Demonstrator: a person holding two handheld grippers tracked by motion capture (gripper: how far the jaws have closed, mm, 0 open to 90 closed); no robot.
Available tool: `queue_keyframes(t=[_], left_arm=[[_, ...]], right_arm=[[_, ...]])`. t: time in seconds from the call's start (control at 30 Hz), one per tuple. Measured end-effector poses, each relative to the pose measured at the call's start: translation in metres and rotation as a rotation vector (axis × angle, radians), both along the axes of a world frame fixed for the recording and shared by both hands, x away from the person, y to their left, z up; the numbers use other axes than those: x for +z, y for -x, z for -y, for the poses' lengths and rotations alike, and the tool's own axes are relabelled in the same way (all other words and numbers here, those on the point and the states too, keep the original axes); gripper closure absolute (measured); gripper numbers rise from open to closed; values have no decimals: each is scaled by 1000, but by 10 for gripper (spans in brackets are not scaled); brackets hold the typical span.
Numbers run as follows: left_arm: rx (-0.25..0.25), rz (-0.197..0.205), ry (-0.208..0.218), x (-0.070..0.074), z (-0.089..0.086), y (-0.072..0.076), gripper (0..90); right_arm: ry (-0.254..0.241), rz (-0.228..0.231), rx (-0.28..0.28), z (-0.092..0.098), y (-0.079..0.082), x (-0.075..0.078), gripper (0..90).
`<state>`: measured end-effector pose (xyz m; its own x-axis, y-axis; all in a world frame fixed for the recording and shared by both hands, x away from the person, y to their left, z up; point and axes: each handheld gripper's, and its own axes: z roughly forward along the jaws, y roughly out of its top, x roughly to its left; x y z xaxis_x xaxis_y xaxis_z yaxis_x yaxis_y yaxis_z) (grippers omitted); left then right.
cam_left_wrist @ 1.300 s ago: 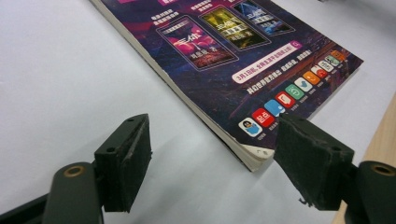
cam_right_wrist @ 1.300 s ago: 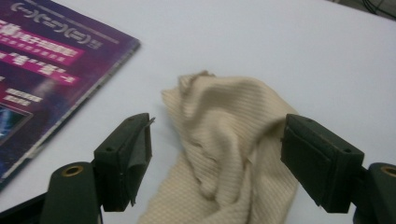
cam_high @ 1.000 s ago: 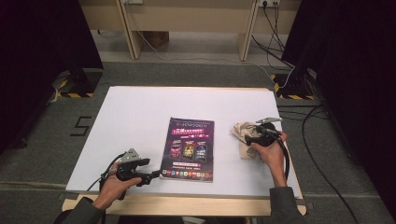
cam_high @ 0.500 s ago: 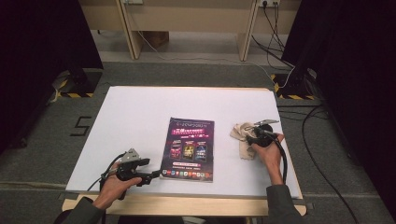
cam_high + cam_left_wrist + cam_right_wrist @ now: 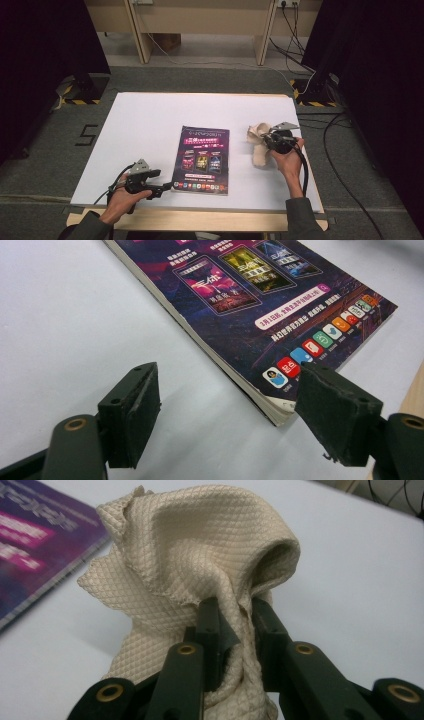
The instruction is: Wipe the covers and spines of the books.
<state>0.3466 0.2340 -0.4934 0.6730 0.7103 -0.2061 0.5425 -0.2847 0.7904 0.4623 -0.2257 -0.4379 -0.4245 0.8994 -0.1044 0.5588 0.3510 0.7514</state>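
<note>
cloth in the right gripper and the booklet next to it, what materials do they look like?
Cloth: woven textile, beige and matte; a fine diamond waffle weave and soft folds where the right gripper pinches it suggest cotton or microfibre, can't say which.
Booklet: paper with a glossy printed cover; light sheen on the purple print, and stacked page edges show at the corner.

A "5" is marked on the grey floor (image 5: 86, 135); the magazine's (image 5: 202, 159) cover print seems too blurred to read.

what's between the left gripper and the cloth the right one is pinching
The magazine lies between the left gripper and the beige cloth, flat on the white table; the high view shows this.
</note>
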Motion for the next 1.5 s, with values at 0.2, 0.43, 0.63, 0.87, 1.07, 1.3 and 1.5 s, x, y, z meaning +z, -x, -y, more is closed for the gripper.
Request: queue_keyframes(t=[0.2,0.43,0.63,0.87,1.07,1.3,1.5], left_arm=[[-19,0,18,0,3,0,274],[-47,-1,54,0,6,1,309],[-80,-5,47,-2,12,2,320],[-93,10,31,-2,13,3,288],[-84,21,21,-1,11,4,257],[-58,25,25,0,7,3,231],[-46,32,5,0,8,3,185]], right_arm=[[-21,59,74,-21,6,24,773],[-28,46,206,-70,1,27,771],[9,2,290,-115,-8,11,770],[145,-57,350,-160,-17,-20,766],[197,-77,352,-167,-21,-34,763],[188,-71,327,-162,-27,-35,763],[218,-50,237,-151,-42,-36,764]])
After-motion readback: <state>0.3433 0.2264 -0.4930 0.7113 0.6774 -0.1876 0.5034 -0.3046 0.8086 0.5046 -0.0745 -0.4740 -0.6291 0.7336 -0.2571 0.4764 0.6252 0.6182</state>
